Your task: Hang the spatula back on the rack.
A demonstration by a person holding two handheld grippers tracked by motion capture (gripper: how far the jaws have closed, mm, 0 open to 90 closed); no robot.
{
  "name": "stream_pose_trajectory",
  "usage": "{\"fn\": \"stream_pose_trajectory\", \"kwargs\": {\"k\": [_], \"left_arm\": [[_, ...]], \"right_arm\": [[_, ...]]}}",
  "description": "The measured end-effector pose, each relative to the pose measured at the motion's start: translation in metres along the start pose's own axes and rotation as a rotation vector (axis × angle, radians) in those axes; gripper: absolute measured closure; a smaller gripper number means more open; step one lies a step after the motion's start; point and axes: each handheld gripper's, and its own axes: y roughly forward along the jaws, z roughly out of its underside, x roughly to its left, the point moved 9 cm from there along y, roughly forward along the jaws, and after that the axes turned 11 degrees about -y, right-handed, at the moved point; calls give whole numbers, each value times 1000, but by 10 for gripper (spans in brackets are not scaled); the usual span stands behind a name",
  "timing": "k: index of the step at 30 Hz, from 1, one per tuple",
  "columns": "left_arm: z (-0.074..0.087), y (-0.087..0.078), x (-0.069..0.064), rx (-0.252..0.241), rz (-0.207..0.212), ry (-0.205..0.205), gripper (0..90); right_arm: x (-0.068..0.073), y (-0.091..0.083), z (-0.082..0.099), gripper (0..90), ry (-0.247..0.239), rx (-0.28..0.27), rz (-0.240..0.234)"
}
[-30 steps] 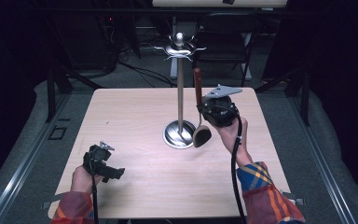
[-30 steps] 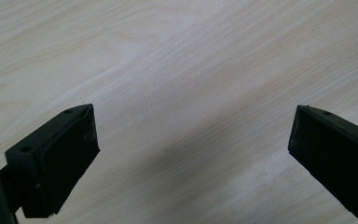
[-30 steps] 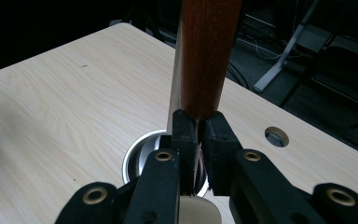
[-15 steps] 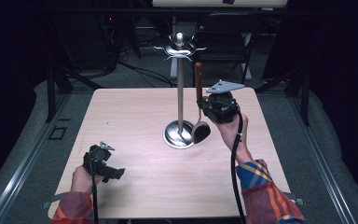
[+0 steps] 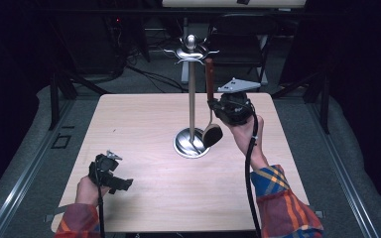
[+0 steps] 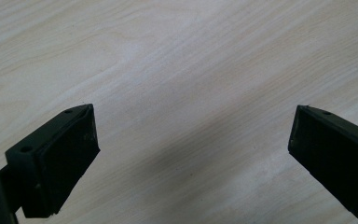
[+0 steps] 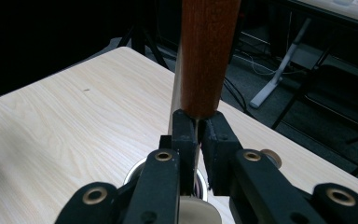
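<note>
Left gripper (image 5: 110,171): It sits low at the near left of the table (image 5: 129,119). Its jaws are spread wide with nothing between them, just bare wood under them.

Stand (image 5: 191,99): A tall shiny pole on a round base, at the middle of the table. Curly hooks (image 5: 191,51) stick out at the top.

Ladle (image 5: 210,106): It has a red-brown wooden handle on top and a round scoop at the bottom. It hangs straight up and down just right of the pole. The scoop is down near the round base. The handle top is up beside the hooks.

Right gripper (image 7: 198,140): It is up in the air, right of the pole. Its jaws are squeezed tight on the thin neck just under the wooden handle.

Job, I think: Hang the ladle on a hook.

How to do it well: Keep the ladle straight. Move slowly so the scoop does not bump the pole. I cannot tell if the handle top is on a hook. Let go only when the hook holds it.
</note>
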Motion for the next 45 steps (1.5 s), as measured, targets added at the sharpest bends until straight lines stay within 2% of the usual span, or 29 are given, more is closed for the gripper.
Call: {"fn": "stream_pose_trajectory", "kwargs": {"k": [16, 45], "left_arm": [[0, 0, 0, 0, 0, 2, 13], [0, 0, 0, 2, 2, 4, 13]], "right_arm": [[1, 7, -5, 841, 8, 11, -9], [-1, 24, -11, 839, -6, 58, -11]]}}
